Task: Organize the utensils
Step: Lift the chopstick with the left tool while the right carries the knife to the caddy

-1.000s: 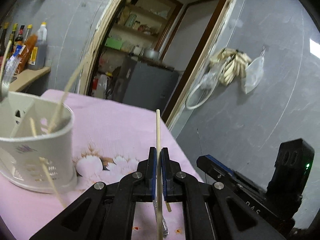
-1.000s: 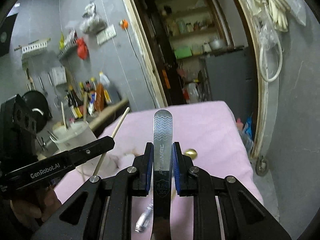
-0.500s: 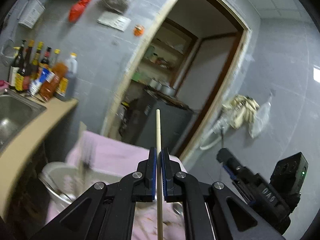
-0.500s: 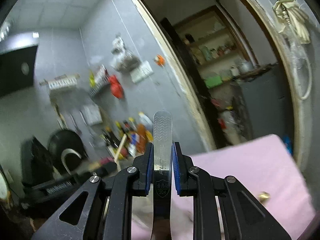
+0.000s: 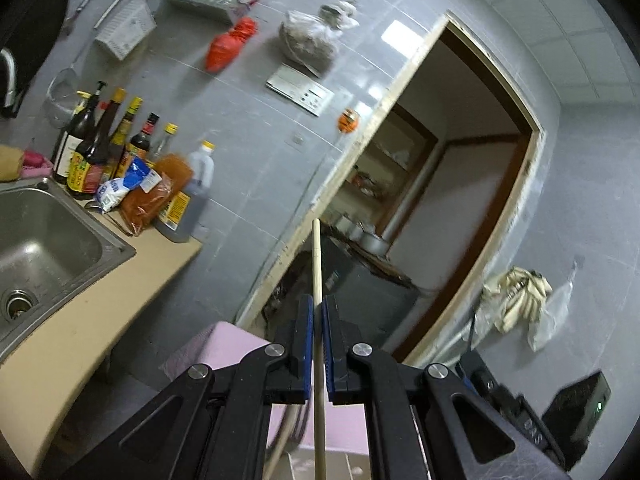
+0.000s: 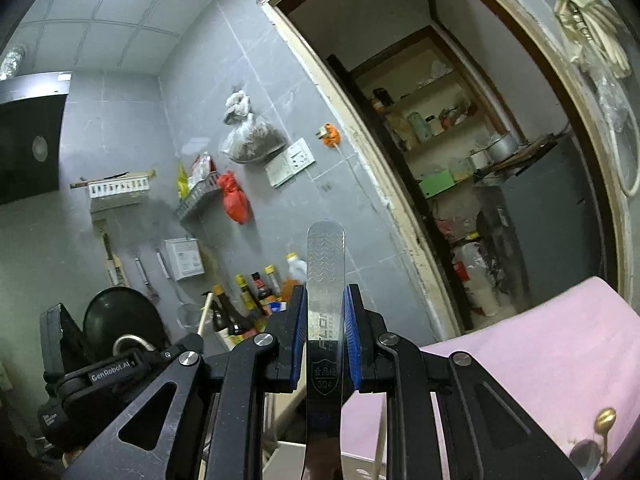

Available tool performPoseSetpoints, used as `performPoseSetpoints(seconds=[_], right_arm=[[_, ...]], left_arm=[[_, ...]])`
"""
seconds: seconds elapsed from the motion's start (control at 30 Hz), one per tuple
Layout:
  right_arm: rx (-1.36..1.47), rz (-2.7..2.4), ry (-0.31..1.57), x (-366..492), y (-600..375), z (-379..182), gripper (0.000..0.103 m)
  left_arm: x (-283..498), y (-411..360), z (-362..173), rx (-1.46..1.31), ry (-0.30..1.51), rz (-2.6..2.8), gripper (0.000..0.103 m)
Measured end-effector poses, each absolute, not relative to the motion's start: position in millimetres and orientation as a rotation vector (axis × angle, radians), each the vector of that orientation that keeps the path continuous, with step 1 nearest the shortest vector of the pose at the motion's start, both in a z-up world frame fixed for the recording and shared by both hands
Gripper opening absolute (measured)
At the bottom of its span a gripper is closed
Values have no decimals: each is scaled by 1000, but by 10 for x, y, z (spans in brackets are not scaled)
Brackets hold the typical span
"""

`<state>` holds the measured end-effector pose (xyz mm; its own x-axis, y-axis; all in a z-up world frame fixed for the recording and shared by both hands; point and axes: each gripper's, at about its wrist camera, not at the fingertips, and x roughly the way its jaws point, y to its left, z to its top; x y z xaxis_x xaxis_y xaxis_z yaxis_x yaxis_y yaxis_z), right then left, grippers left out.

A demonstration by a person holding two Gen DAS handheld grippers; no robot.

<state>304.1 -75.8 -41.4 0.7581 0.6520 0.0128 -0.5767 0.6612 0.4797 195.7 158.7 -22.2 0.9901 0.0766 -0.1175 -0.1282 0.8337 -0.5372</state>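
Observation:
My left gripper (image 5: 316, 320) is shut on a thin wooden chopstick (image 5: 316, 256), which stands upright between the blue pads, its tip against the door frame behind. My right gripper (image 6: 324, 312) is shut on the flat steel handle of a utensil (image 6: 325, 268) with a wave pattern; its working end is hidden below the jaws. In the right wrist view the left gripper (image 6: 188, 346) is at lower left with the chopstick tip (image 6: 206, 312) poking up from it. The pink-clothed table (image 6: 540, 344) lies low right. A gold spoon (image 6: 603, 420) rests on it.
A steel sink (image 5: 44, 240) set in a beige counter (image 5: 92, 320) is at left, with several sauce bottles (image 5: 104, 148) behind it. A black wok (image 6: 120, 316) stands left. An open doorway (image 6: 460, 160) leads to shelves and a dark cabinet (image 6: 540, 220). Bags hang on the grey tiled wall.
Both views have swung up and to the left. The white utensil holder and most of the pink table dropped out of view, and the sink and bottles came in. Both grips stayed the same.

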Motion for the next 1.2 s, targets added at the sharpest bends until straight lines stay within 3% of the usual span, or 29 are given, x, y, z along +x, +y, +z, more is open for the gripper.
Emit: performPoseSetpoints(seconds=[0.73, 1.2], right_arm=[[472, 607, 93, 3035, -787, -744, 17], [271, 563, 45, 2867, -494, -646, 16]], left_arm=[[2030, 1303, -472, -415, -17, 282, 5], [1997, 1302, -570, -395, -36, 296, 5]])
